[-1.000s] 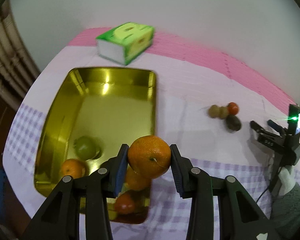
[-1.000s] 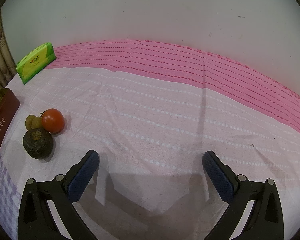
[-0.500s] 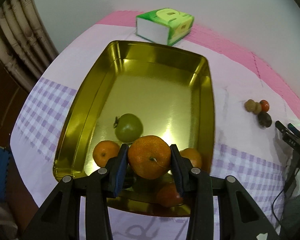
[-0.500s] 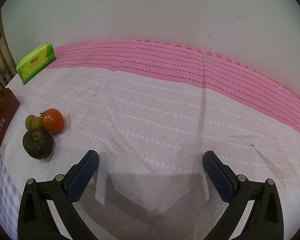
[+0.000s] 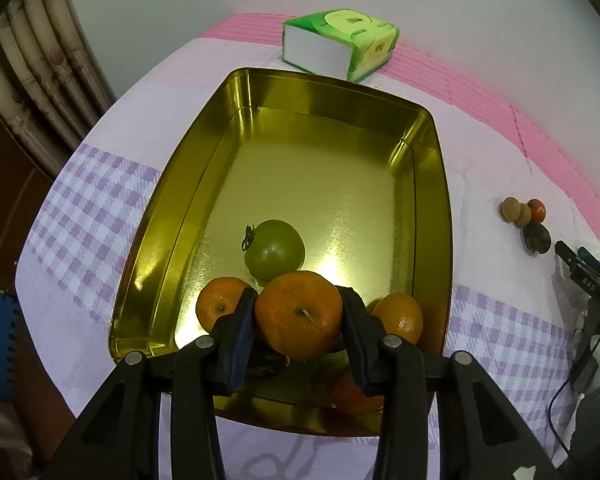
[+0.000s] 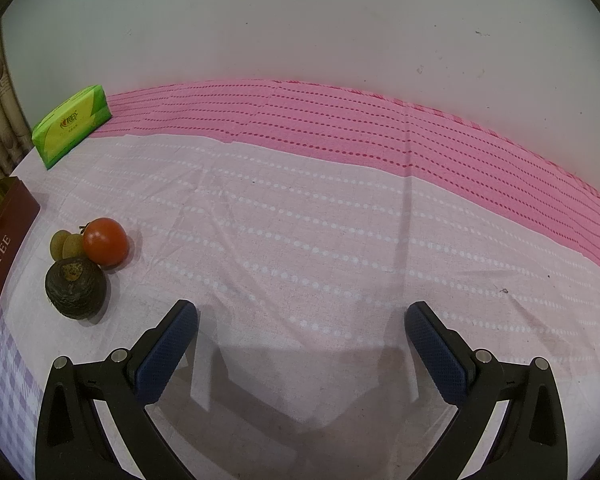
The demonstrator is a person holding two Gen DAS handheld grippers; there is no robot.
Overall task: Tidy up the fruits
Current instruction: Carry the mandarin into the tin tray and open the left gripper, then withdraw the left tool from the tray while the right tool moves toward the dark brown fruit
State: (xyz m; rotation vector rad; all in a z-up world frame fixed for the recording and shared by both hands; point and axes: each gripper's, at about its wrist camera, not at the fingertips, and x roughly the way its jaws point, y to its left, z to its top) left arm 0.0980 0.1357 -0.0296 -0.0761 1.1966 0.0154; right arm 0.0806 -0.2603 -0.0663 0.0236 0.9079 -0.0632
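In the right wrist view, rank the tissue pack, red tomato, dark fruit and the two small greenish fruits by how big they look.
1. Tissue pack, though farthest away.
2. Dark fruit.
3. Red tomato; close to the dark fruit, which is nearer the camera, so that order is unsure.
4. Two greenish fruits, alike.

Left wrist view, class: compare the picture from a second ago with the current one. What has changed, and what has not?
The left gripper, still shut on the orange, has carried it from the gold tin's right rim to over its fruit-filled near end. Nothing was released. The right gripper stays open, and the red tomato and its neighbours have not moved.
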